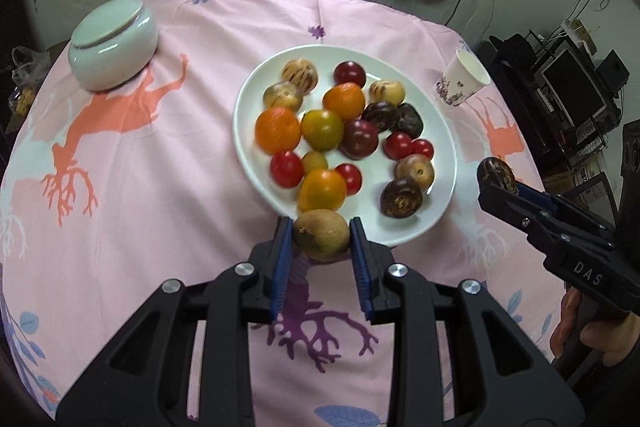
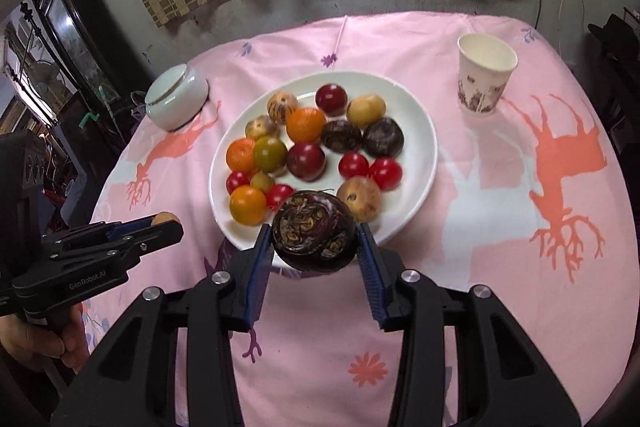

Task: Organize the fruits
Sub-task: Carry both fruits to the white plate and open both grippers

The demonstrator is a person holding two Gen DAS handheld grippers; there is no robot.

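Note:
A white plate (image 1: 444, 131) (image 2: 424, 131) on the pink tablecloth holds several fruits: oranges, red tomatoes, dark purple fruits and pale striped ones. My left gripper (image 1: 322, 235) is shut on a brown fruit (image 1: 321, 235) just above the plate's near rim; it also shows at the left of the right wrist view (image 2: 160, 223). My right gripper (image 2: 315, 241) is shut on a dark purple fruit (image 2: 315, 231) above the plate's near edge; it shows at the right of the left wrist view (image 1: 498, 177).
A pale green lidded jar (image 1: 114, 43) (image 2: 176, 101) stands at the far left of the round table. A paper cup (image 1: 462, 77) (image 2: 484, 75) stands at the far right. Walls, curtains and electronics surround the table.

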